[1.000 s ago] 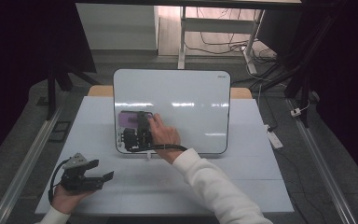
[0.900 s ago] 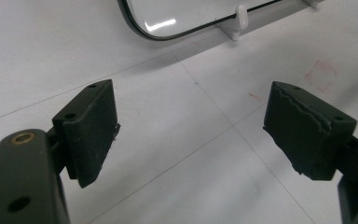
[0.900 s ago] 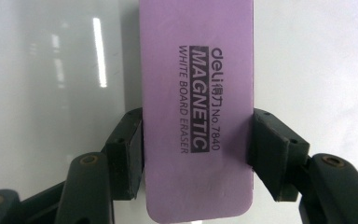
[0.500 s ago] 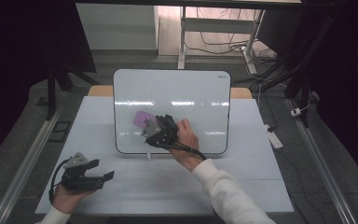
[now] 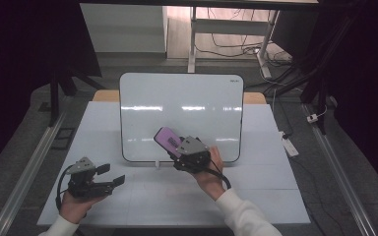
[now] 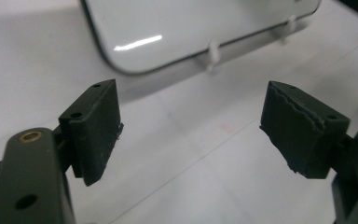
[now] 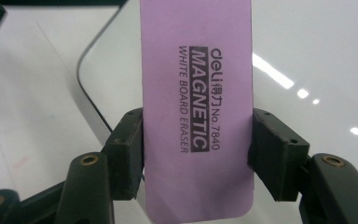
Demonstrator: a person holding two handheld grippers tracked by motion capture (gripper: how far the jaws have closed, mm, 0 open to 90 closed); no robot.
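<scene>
While propped upright on small white clip feet (image 5: 158, 163) at the back of the pale worktop (image 5: 256, 196), shows a glossy, unmarked face: the whiteboard (image 5: 187, 105), dark-edged with rounded corners; catches streaks of ceiling light across its middle. Pinched between the jaws of the right hand-held gripper (image 5: 177, 146): a purple magnetic whiteboard eraser (image 5: 167, 139), held in front of the board's lower middle, tilted up and to the left in the high view; cannot tell whether touching the board's surface. Seen close in the right gripper view, the eraser (image 7: 196, 107) standing lengthwise between the two black jaws, pressed on both long edges; printed "deli No.7840 MAGNETIC WHITE BOARD ERASER" along its face; behind it, the board's rounded corner and bright reflections. Gripped from below by the right hand (image 5: 209, 169), white sleeve trailing toward the bottom edge. Low at the worktop's front left, well apart from the board: the left hand-held gripper (image 5: 112, 175), jaws spread wide and holding nothing; in the left gripper view, bare worktop between the jaws (image 6: 191, 135), the board's lower corner (image 6: 121, 56) and a clip foot (image 6: 213, 51) beyond.
</scene>
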